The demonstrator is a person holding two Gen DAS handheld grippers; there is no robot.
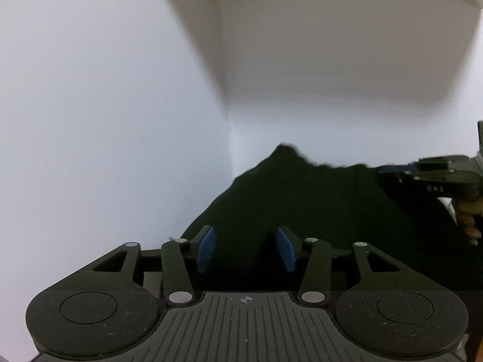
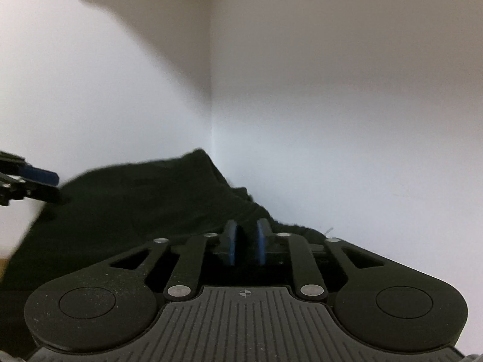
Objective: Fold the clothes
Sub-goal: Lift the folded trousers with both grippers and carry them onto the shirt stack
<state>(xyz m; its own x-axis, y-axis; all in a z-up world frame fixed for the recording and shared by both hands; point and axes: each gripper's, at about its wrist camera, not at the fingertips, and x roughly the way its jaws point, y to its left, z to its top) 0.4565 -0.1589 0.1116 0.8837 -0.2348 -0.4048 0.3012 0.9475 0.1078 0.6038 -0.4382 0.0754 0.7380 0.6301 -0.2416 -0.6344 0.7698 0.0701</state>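
Left wrist view:
- Left gripper (image 1: 246, 247) released: its two blue pads (image 1: 206, 249) stand well apart, with nothing pressed between them
- Black garment (image 1: 302, 205) lies heaped ahead of the gripper, filling the lower middle and right of the view. Its highest peak rises against the corner where two white walls (image 1: 90, 120) meet
- Dark cloth shows through the gap between the pads, but neither pad visibly bears on it
- Right gripper (image 1: 389, 173) comes in from the right edge, turned side-on, at the upper right edge of the garment. Only one blue pad shows, so its state is not readable from this side
- A person's hand (image 1: 469, 223) is partly visible under the right gripper's body, fingers curled around the handle

Right wrist view:
- Right gripper pads sit close together with only a narrow gap. The gap is dark and the cloth is black, so I cannot tell whether a fold is pinched there or the pads are merely near it
- The garment spreads from the gripper out to the left and rises to a ridge against the wall corner. Its right edge trails just ahead of the gripper
- The left gripper enters at the left edge, its tips at the garment's far left side, one blue pad visible
- A tan sliver of the surface (image 2: 3, 264) shows at the left edge, beside the cloth
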